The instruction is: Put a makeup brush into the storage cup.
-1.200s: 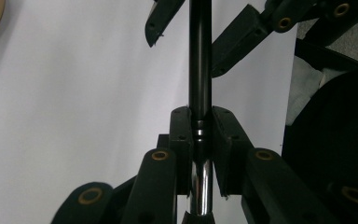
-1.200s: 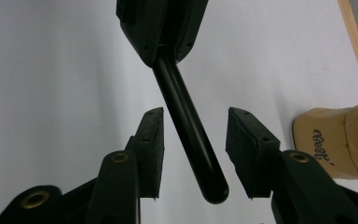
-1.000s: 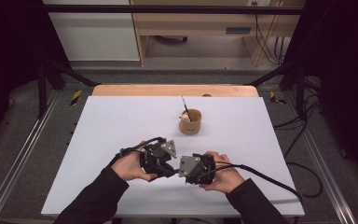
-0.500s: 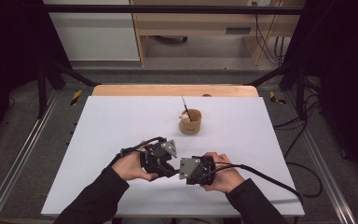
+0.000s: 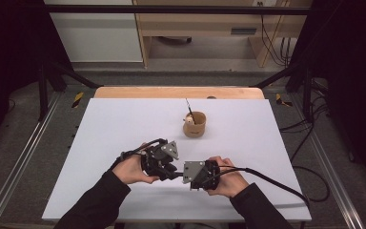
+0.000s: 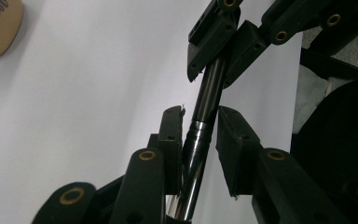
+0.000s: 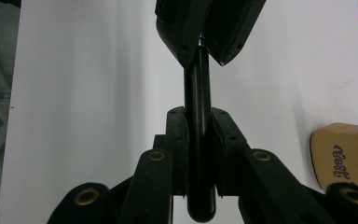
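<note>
Black and slim, the pen (image 7: 198, 140) runs between my two grippers, and the high view hides nearly all of it behind their bodies low on the white table (image 5: 124, 124). My right gripper (image 7: 198, 154) is clamped on the matte barrel, both pads pressed against it, with the rounded end poking out toward the camera. My left gripper (image 6: 200, 140) has its jaws narrowly apart around the glossy metal section: the left pad looks to touch it, while a sliver of white shows on the other side, so I cannot tell whether that grip is firm. From the left gripper view the far jaws pinching the barrel are the right gripper's; from the right gripper view the left gripper's tips close over the pen's far end and cover it. A tan wooden cup (image 5: 194, 125) stands well beyond my hands with a thin dark stick in it; each gripper view cuts it off at the frame edge, where lettering shows that I cannot read.
</note>
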A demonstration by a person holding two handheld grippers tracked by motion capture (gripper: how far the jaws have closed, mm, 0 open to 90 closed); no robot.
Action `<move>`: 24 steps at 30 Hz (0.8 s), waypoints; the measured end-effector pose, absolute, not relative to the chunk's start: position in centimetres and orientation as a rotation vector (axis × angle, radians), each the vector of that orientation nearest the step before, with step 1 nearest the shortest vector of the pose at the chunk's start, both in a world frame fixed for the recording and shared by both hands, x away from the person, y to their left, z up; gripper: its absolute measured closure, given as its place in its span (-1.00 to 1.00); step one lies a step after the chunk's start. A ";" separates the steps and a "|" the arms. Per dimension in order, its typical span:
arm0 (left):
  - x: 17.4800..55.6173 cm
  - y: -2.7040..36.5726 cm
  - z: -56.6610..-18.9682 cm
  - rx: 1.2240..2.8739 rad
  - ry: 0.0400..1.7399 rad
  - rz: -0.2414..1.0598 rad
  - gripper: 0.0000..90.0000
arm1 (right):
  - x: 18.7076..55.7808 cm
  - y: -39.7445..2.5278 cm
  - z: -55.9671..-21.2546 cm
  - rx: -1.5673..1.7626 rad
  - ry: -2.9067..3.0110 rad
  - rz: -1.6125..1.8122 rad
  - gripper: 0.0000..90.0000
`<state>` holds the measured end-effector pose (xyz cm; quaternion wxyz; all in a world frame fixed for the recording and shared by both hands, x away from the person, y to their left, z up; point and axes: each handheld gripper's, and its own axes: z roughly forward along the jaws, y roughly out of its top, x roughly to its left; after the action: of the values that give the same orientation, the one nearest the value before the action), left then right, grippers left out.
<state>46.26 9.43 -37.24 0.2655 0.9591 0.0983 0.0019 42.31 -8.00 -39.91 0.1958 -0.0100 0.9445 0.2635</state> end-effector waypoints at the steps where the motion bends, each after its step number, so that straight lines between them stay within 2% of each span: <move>1: 46.3 9.4 -37.2 2.585 0.266 0.005 0.54 | 42.3 -8.0 -39.9 -0.024 2.643 0.741 0.76; 12: 46.5 11.2 -36.4 2.506 0.326 0.143 -0.04 | 42.7 -8.4 -40.0 0.064 2.647 0.745 0.76; 24: 46.7 14.3 -35.7 2.341 0.477 0.263 -0.55 | 43.2 -10.1 -39.9 0.168 2.626 0.775 0.76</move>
<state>46.73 14.26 -35.69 0.3608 0.9083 0.1853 0.1021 43.19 -10.06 -39.85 0.1980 0.0599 0.9384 0.2769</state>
